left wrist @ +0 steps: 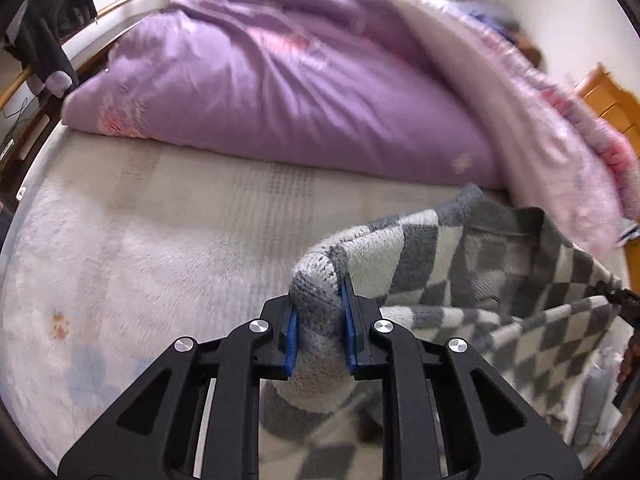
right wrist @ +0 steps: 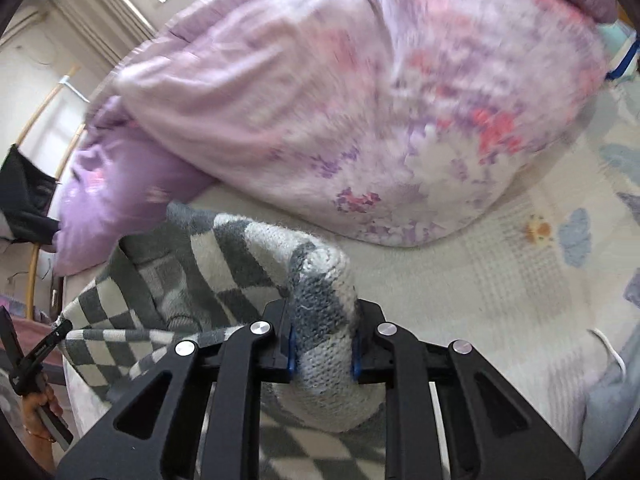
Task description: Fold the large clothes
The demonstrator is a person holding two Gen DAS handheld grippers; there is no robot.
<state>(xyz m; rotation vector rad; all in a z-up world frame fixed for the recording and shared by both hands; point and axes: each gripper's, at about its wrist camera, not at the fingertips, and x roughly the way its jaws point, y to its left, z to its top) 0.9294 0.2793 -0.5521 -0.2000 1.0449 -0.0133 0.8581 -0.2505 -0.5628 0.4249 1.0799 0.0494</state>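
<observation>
A grey-and-white checked knit garment (left wrist: pixel 472 264) hangs stretched between both grippers above the bed. My left gripper (left wrist: pixel 320 334) is shut on a rolled edge of it, with the blue pads (left wrist: pixel 291 336) pressing into the knit. In the right wrist view the same garment (right wrist: pixel 208 264) spreads to the left. My right gripper (right wrist: pixel 323 346) is shut on another bunched edge of it. The other gripper shows at the far left edge of that view, held by a hand (right wrist: pixel 38 404), and at the far right edge of the left wrist view.
A bulky purple quilt (left wrist: pixel 256 80) with a pink floral side (right wrist: pixel 380 112) lies heaped across the back of the bed. A pale fleece sheet (left wrist: pixel 132 248) covers the mattress. Dark clothes (left wrist: pixel 44 20) hang at the left; a wooden cabinet (left wrist: pixel 612 100) stands at the right.
</observation>
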